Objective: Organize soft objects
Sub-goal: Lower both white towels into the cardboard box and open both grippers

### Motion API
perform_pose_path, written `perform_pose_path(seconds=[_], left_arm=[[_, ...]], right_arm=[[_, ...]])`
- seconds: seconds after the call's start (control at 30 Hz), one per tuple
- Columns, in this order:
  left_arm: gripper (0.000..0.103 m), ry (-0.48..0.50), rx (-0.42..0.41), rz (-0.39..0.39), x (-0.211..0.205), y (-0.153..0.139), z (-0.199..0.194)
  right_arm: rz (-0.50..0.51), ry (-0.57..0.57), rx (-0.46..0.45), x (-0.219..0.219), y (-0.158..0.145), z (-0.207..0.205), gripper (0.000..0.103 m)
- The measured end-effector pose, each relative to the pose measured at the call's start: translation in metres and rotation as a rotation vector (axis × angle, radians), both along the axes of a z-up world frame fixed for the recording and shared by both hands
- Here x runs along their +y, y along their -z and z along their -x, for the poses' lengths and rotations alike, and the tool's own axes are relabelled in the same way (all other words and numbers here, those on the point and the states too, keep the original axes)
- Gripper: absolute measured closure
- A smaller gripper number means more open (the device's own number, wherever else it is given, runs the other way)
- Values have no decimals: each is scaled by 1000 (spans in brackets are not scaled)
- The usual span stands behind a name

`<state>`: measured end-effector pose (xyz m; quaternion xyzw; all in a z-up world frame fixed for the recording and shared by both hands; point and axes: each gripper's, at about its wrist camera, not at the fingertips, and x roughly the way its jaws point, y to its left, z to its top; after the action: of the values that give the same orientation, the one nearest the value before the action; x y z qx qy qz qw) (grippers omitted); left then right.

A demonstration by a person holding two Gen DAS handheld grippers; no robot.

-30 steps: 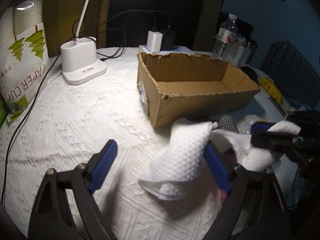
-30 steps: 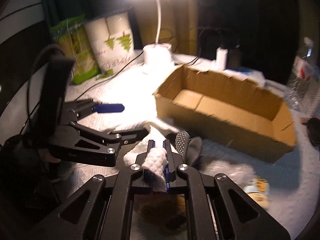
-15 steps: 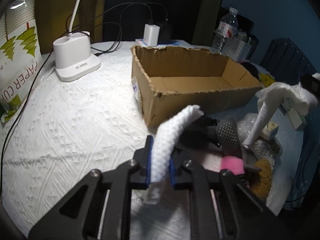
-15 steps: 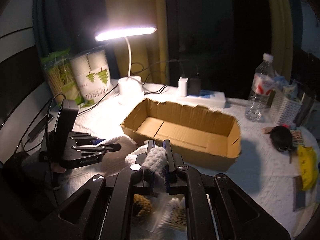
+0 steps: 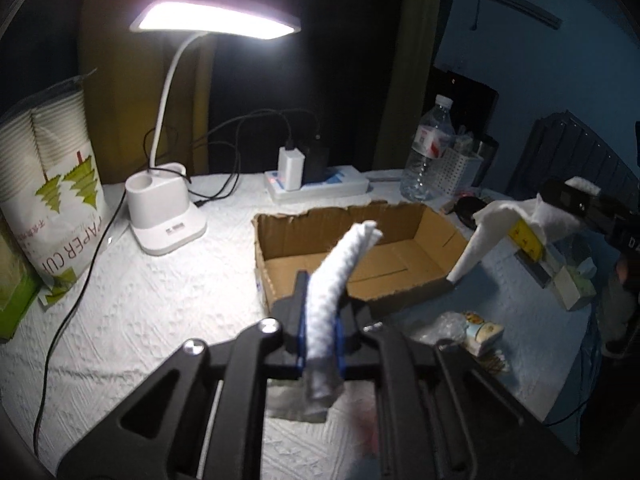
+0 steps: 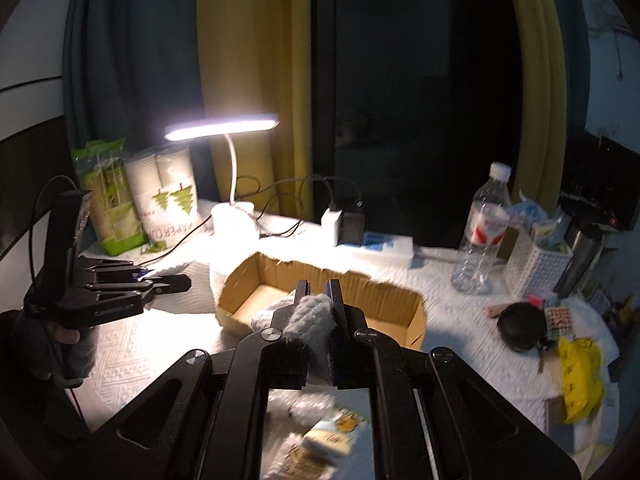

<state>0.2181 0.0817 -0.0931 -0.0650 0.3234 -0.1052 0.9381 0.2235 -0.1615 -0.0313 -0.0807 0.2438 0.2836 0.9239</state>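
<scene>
Left tool (image 5: 320, 332) clenched on white textured cloth (image 5: 340, 276), one end sticking up over near wall of box (image 5: 424, 280), other end hanging below pads. Right tool (image 6: 318, 312) clenched on second white cloth (image 6: 314, 318), bunched between pads, raised above tabletop (image 6: 152, 336). In left view, right tool (image 5: 576, 200) at far right with its cloth (image 5: 492, 232) drooping toward box's right end, not touching floor of box. Box open-topped, empty in left view, on tabletop between lamp (image 5: 168, 216) and bottle (image 5: 428, 152). Paper cup pack (image 5: 60, 192) at left edge. Small wrapped items (image 5: 476, 332) on tabletop just in front of box, near side. Yellow bag (image 6: 580, 376) at right, well apart from box.
</scene>
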Motion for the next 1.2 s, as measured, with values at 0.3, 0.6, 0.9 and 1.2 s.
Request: perform_pose_path(seconds=[0.3, 0.6, 0.9, 1.2], left_arm=[[92, -5, -56, -46, -16, -16, -23], [92, -18, -39, -69, -23, 3, -61], [92, -21, 37, -80, -28, 39, -93], [86, -27, 99, -147, -38, 65, -106]], right_arm=[[14, 42, -40, -15, -6, -31, 95], [38, 84, -31, -14, 16, -76, 95], [61, 93, 63, -3, 63, -115, 94], [88, 85, 167, 10, 104, -132, 94]])
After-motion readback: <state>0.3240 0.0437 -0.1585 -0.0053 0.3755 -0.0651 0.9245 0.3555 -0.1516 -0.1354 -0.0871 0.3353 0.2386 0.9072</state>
